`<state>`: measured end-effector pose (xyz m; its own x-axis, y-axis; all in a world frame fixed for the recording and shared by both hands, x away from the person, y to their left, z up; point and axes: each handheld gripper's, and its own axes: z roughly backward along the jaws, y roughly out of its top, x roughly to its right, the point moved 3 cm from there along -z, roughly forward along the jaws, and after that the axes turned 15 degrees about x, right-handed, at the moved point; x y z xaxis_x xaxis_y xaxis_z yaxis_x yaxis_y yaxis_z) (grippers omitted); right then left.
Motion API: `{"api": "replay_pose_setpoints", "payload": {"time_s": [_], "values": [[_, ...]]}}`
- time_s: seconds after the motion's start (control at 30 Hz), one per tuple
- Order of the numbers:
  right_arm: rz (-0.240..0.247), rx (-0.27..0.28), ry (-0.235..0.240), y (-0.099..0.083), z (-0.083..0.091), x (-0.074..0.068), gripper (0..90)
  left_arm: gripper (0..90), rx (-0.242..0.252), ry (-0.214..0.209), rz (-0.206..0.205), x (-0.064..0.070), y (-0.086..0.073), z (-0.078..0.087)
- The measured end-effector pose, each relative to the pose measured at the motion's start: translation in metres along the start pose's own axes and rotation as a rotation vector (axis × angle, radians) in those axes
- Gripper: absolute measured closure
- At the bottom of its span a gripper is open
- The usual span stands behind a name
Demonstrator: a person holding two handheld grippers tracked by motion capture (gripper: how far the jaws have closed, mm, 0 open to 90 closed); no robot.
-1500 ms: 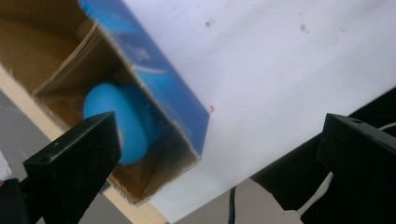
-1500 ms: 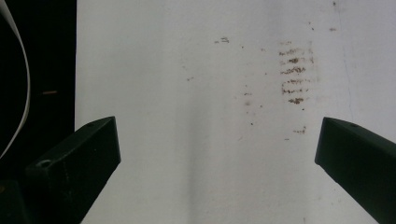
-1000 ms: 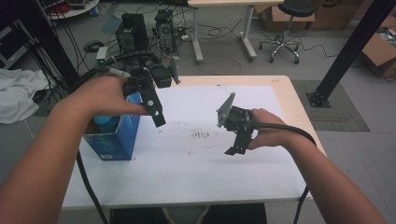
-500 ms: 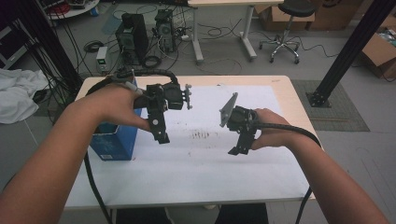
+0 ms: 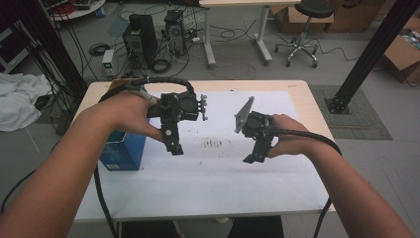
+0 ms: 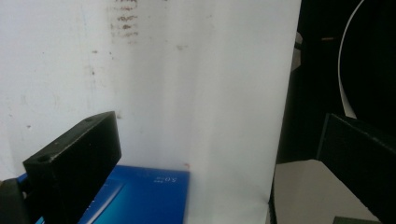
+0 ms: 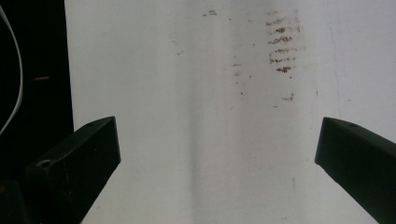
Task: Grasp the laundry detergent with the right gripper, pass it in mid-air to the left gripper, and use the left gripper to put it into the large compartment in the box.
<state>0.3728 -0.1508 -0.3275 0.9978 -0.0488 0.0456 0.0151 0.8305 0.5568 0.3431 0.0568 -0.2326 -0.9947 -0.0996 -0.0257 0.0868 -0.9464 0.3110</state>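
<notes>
**Both tongs open above the bench, blue box at the left edge**

The left tongs [image 5: 173,144] hung above the white sheet covering the wooden bench [image 5: 307,99], jaws spread wide and holding nothing. The right tongs [image 5: 253,154] hovered well apart to the right, jaws likewise wide and empty over the smudged middle of the sheet [image 7: 280,46]. The blue rectangular cardboard box [image 5: 123,151] stood upright at the bench's left side, just beside and below the left tongs; in the left gripper view its top [image 6: 140,196] lay under the near jaw.

The likeliest trouble, as I judged it, was a skewed approach: a jaw coming down on the box top instead of straddling its sides could tip the tall box or shove it leftward, where the bench edge was near. The trailing black cable [image 5: 101,198] hanging beside the box could also snag a corner.

Room was generous to the right and toward the person, where the sheet was bare. The left edge was the tight side.
</notes>
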Motion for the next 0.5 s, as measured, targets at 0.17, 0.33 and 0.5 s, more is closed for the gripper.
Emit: {"api": "replay_pose_setpoints", "payload": {"time_s": [0.17, 0.33, 0.5], "values": [[0.006, -0.002, 0.003, 0.0003, -0.0019, 0.0013, 0.0, 0.1, -0.003, -0.004, -0.006, -0.0014, 0.0017, -0.0029], [0.002, -0.005, 0.000, -0.0006, -0.0013, 0.0040, 0.0, 0.1, -0.007, -0.005, -0.015, -0.0028, 0.0027, -0.0052], [0.002, -0.004, -0.005, 0.0002, 0.0011, 0.0050, 0.0, 0.1, -0.011, -0.003, -0.013, -0.0037, 0.0012, -0.0052]]}}
